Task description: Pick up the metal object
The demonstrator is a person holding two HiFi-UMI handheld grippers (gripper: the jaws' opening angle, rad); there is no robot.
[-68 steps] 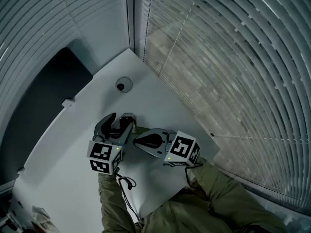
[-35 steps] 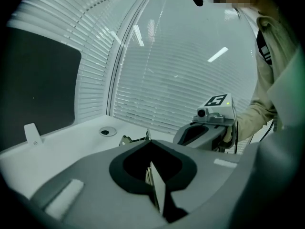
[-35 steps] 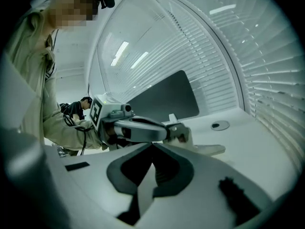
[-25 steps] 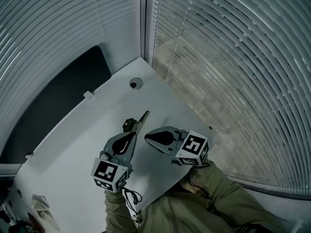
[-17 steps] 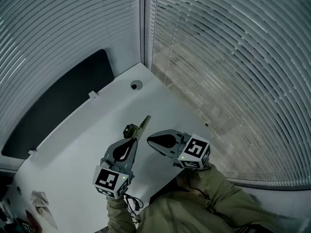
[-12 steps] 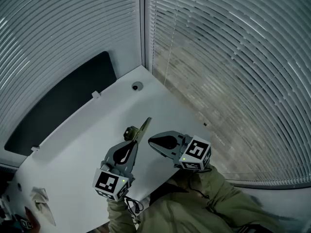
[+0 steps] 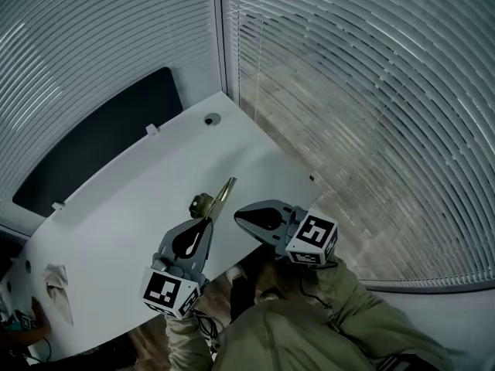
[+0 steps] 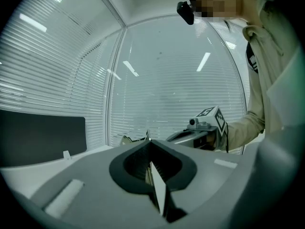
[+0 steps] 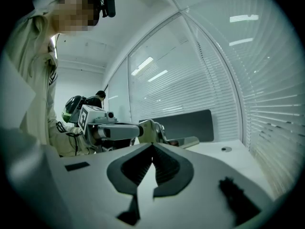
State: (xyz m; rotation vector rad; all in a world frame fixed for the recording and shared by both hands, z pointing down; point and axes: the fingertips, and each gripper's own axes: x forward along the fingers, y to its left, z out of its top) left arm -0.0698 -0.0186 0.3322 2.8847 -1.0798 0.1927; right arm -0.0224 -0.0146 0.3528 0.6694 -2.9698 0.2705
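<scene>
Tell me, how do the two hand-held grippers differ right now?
The left gripper is clamped on the metal object, which sticks out past its tips; the right gripper holds nothing. The left gripper points away from the person; the right gripper points sideways, toward the left one. Shared: both have closed jaws and a marker cube.

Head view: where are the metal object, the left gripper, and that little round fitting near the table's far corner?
metal object [image 7: 225, 189], head view, on its flat strip.
left gripper [image 7: 206, 221], head view, between its closed fingertips.
round fitting [image 7: 211, 119], head view, on its centre.
</scene>
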